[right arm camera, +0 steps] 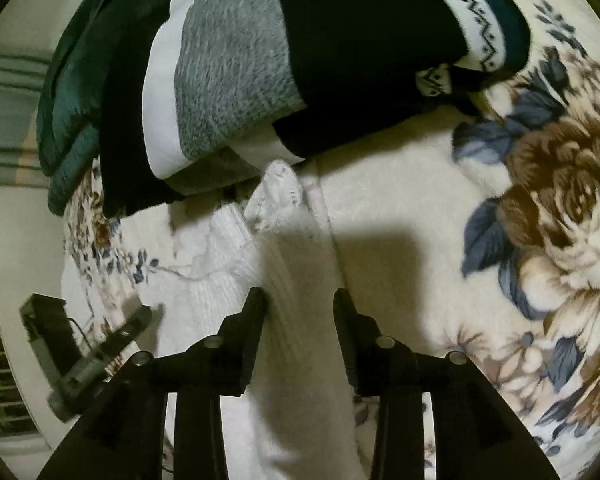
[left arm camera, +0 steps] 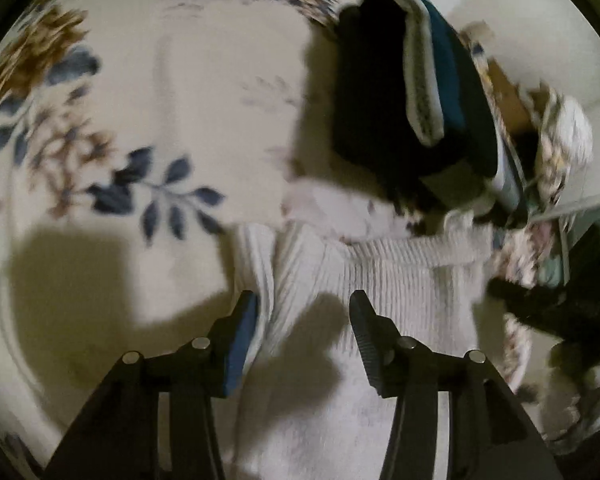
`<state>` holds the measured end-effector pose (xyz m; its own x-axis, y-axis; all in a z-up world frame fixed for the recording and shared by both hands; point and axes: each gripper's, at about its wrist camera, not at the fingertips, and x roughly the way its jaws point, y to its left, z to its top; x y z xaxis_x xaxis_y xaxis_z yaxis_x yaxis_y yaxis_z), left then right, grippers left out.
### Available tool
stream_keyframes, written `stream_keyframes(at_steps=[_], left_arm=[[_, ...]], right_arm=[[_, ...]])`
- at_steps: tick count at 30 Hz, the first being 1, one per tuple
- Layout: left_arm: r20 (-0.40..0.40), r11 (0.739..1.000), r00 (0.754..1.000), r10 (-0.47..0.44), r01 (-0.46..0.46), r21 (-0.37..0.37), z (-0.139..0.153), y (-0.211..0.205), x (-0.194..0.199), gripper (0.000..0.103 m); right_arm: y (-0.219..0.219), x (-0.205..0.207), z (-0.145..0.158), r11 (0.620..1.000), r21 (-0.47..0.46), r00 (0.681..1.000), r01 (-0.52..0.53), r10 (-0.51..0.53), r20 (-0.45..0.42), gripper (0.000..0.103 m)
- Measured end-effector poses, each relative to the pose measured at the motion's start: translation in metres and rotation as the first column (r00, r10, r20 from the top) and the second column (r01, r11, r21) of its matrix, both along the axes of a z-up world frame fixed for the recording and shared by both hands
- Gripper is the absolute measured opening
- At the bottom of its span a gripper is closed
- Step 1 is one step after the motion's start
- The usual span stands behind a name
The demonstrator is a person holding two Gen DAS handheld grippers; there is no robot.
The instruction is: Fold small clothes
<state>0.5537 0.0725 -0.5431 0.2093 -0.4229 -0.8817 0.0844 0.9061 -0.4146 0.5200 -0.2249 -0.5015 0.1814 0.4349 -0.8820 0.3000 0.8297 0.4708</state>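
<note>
Your left gripper (left arm camera: 304, 304) has its jaws apart over a white ribbed garment (left arm camera: 380, 280) lying on the floral blanket (left arm camera: 140, 100), nothing clamped. Your right gripper (right arm camera: 300, 300) also has its jaws apart, over the same white ribbed garment (right arm camera: 296, 264). Just beyond the garment sits a stack of folded clothes (right arm camera: 340, 48), black, grey and teal, touching the blanket (right arm camera: 440, 280).
</note>
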Motion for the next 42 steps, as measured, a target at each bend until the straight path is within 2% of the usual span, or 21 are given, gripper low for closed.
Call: stream_keyframes(at_steps=[1, 2, 3, 6, 7, 8, 12, 16, 19, 21, 24, 26, 28, 30, 32, 34, 37, 39, 40, 41, 42], left_arm=[[0.015, 0.999, 1.000, -0.018, 0.018, 0.036, -0.002, -0.005, 0.002, 0.040], [0.033, 0.996, 0.999, -0.034, 0.031, 0.079, -0.003, -0.010, 0.002, 0.011], [0.042, 0.993, 0.998, -0.046, 0.041, 0.111, -0.003, -0.013, 0.001, 0.008], [0.097, 0.993, 0.995, -0.005, -0.007, 0.118, 0.010, -0.002, -0.003, 0.007], [0.114, 0.994, 0.993, 0.018, -0.031, 0.108, 0.017, 0.005, -0.006, 0.007], [0.131, 0.994, 0.990, 0.052, -0.063, 0.087, 0.025, 0.014, -0.009, 0.007], [0.130, 0.987, 0.978, 0.161, -0.162, -0.001, 0.043, 0.047, -0.014, 0.007], [0.102, 0.985, 0.980, 0.168, -0.170, 0.011, 0.030, 0.044, -0.005, 0.007], [0.026, 0.986, 0.986, 0.165, -0.166, 0.018, 0.001, 0.043, 0.008, 0.007], [-0.026, 0.985, 0.985, 0.170, -0.170, 0.010, -0.018, 0.046, 0.011, 0.007], [-0.054, 0.985, 0.986, 0.160, -0.163, -0.049, -0.019, 0.046, 0.004, 0.012], [-0.073, 0.979, 0.984, 0.162, -0.170, -0.115, -0.011, 0.052, -0.003, 0.018], [-0.077, 0.968, 0.980, 0.184, -0.195, -0.156, 0.000, 0.063, -0.017, 0.022], [-0.067, 0.952, 0.973, 0.219, -0.228, -0.203, 0.011, 0.078, -0.044, 0.024], [-0.081, 0.938, 0.969, 0.233, -0.246, -0.246, 0.014, 0.086, -0.066, 0.031], [-0.099, 0.935, 0.968, 0.229, -0.247, -0.255, 0.013, 0.086, -0.090, 0.039], [-0.138, 0.947, 0.974, 0.182, -0.211, -0.241, -0.001, 0.069, -0.115, 0.040], [-0.108, 0.958, 0.977, 0.183, -0.202, -0.202, -0.003, 0.057, -0.125, 0.035], [-0.091, 0.959, 0.978, 0.189, -0.204, -0.198, -0.001, 0.054, -0.128, 0.012], [-0.078, 0.961, 0.979, 0.191, -0.202, -0.190, 0.002, 0.052, -0.130, 0.006], [-0.064, 0.962, 0.978, 0.197, -0.206, -0.180, 0.006, 0.051, -0.130, 0.006]], right_arm=[[0.001, 0.000, 0.000, 1.000, 0.004, 1.000, -0.007, 0.007, 0.004, 0.038], [0.004, 0.001, 0.000, 1.000, 0.001, 1.000, -0.015, 0.015, 0.007, 0.038], [0.007, 0.001, 0.000, 1.000, -0.009, 1.000, -0.026, 0.026, 0.010, 0.038], [0.018, 0.000, 0.004, 0.998, -0.039, 0.998, -0.045, 0.046, 0.033, 0.037], [0.020, -0.001, 0.006, 0.998, -0.050, 0.998, -0.047, 0.050, 0.047, 0.027], [0.021, -0.002, 0.009, 0.997, -0.059, 0.997, -0.051, 0.055, 0.062, 0.010], [0.023, -0.006, 0.025, 0.996, -0.075, 0.991, -0.052, 0.060, 0.119, 0.007], [0.032, 0.000, 0.038, 0.990, -0.126, 0.986, -0.064, 0.082, 0.145, 0.005], [0.032, 0.014, 0.031, 0.984, -0.170, 0.990, -0.055, 0.076, 0.118, 0.004], [0.033, 0.025, 0.014, 0.969, -0.232, 0.993, -0.083, 0.101, 0.066, 0.004], [0.036, 0.027, 0.001, 0.960, -0.246, 0.990, -0.131, 0.140, 0.020, 0.005], [0.032, 0.023, 0.003, 0.968, -0.202, 0.988, -0.146, 0.151, 0.011, 0.006], [0.023, 0.015, 0.005, 0.982, -0.130, 0.991, -0.134, 0.134, -0.008, 0.013], [0.004, -0.002, 0.011, 0.995, -0.035, 0.995, -0.096, 0.095, -0.005, 0.036], [-0.011, -0.025, 0.015, 0.998, 0.030, 0.999, -0.054, 0.054, 0.001, 0.043], [-0.021, -0.053, 0.011, 0.995, 0.097, 1.000, -0.015, 0.017, -0.021, 0.043], [-0.021, -0.092, -0.009, 0.974, 0.223, 0.996, 0.031, -0.011, -0.090, 0.043], [-0.014, -0.112, -0.022, 0.963, 0.267, 0.993, 0.040, -0.008, -0.118, 0.043], [-0.009, -0.119, -0.028, 0.958, 0.285, 0.992, 0.041, -0.006, -0.122, 0.043], [-0.006, -0.126, -0.032, 0.957, 0.285, 0.993, 0.049, -0.016, -0.119, 0.043], [-0.001, -0.131, -0.032, 0.962, 0.267, 0.994, 0.060, -0.033, -0.104, 0.031]])
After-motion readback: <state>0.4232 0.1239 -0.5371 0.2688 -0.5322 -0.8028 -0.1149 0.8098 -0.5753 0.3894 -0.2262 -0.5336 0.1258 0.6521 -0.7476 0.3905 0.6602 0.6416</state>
